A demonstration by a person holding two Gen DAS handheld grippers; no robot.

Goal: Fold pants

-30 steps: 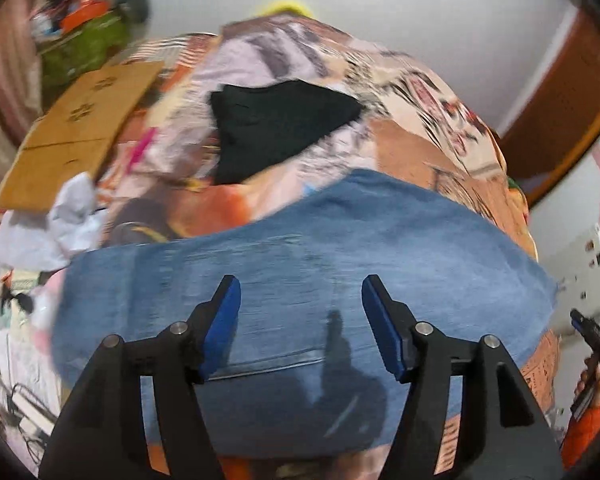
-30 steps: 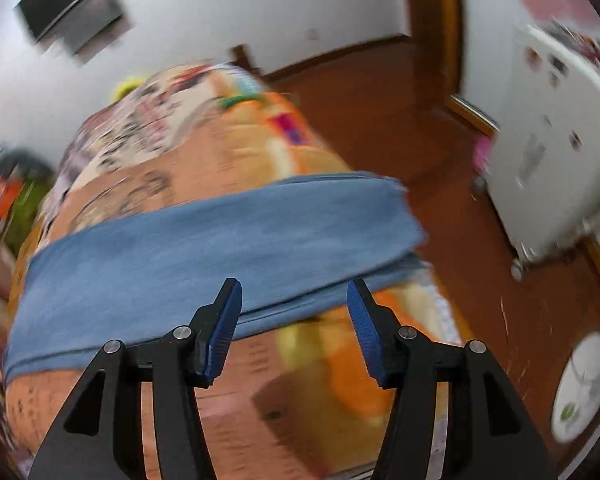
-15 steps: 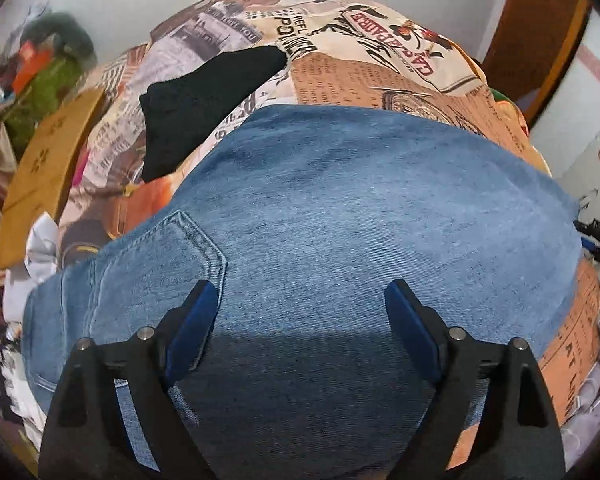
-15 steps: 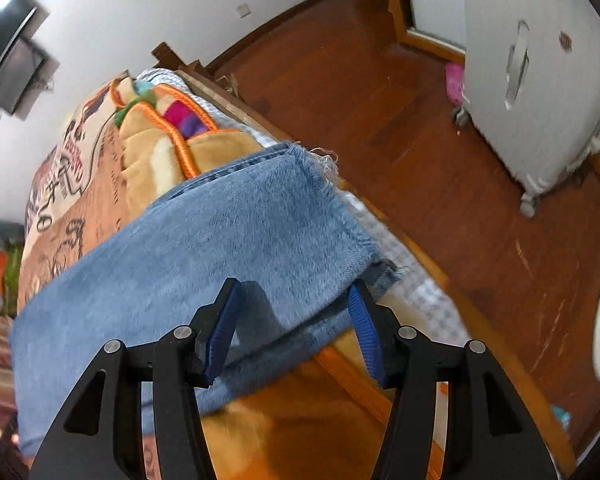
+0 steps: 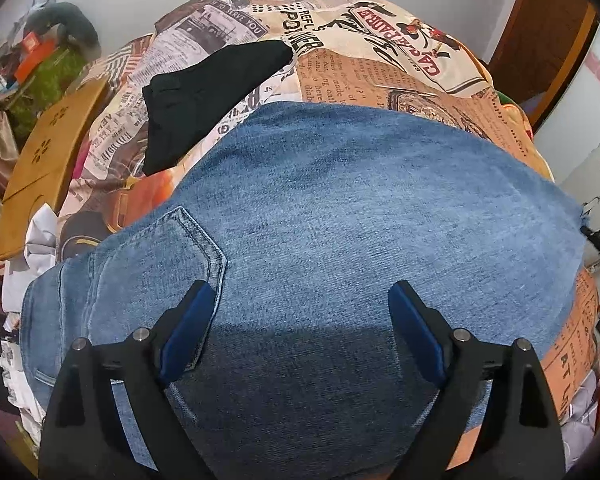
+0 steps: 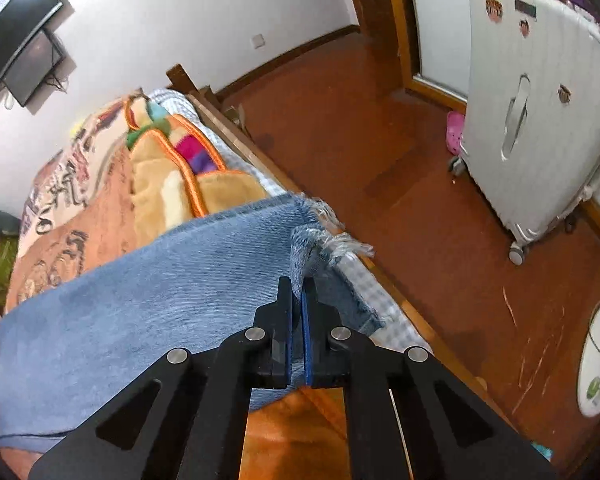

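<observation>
Jeans (image 5: 360, 220) flat on bed; right gripper (image 6: 298, 296) pinches frayed hem, prob. one layer; left gripper (image 5: 300, 300) spread wide above.

Left wrist camera hangs close above the jeans (image 5: 340, 220), facing across the bed (image 5: 380, 60) toward the wall. Right wrist camera looks along the jeans' frayed hem (image 6: 320, 232) toward the floor; both share the denim.
</observation>
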